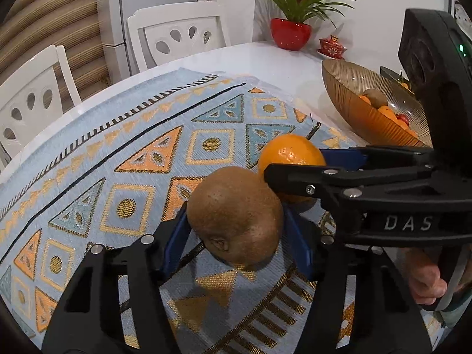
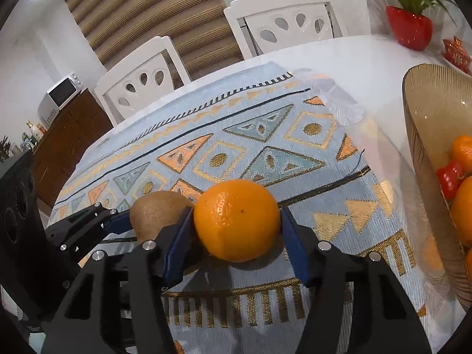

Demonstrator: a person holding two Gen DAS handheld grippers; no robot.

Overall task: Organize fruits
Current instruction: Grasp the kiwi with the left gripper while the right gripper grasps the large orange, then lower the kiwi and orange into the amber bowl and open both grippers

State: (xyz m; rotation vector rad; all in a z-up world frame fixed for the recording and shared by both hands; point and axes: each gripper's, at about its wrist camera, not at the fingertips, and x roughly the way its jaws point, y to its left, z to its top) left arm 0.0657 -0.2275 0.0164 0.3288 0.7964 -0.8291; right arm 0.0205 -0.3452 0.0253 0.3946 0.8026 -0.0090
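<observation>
Kiwi [image 1: 236, 215] and orange [image 2: 237, 219] touch (each clamped between fingers), bowl [image 1: 348, 94] near.

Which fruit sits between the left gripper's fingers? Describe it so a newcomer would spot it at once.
On the white table lies a patterned blue and orange cloth, and two fruits sit side by side near its bowl-side end. The left gripper brackets the kiwi: brown, dull and fuzzy, unlike the glossy orange beside it.
</observation>
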